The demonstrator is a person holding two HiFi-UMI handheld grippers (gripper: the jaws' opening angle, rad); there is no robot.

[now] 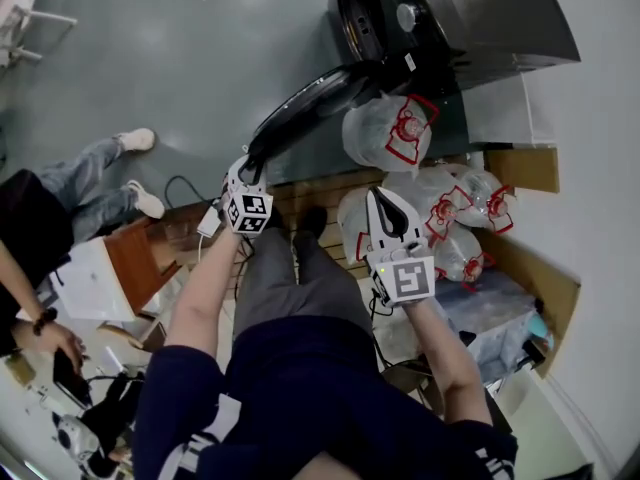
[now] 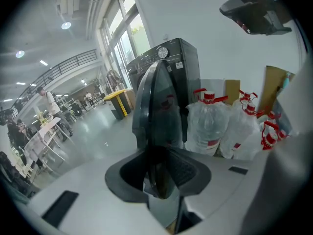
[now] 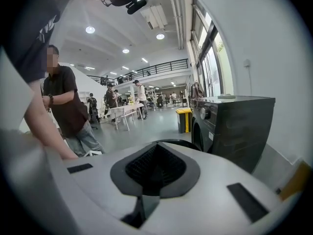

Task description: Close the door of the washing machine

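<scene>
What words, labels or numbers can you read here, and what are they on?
No text reads clearly.
Sticker on the washing machine: too small.
Red labels on the bagged water jugs: blurred.
White print on the dark shirt: blurred.

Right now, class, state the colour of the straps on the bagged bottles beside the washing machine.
Red straps on the bagged bottles; clearest in the head view.

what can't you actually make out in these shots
- Inside of the washing machine: the head view looks down on it; in the right gripper view the right gripper cuts off the opening.
- Print on the bagged bottles: too small, behind plastic.
- Latch on the door: the left gripper view shows it edge-on.
</scene>
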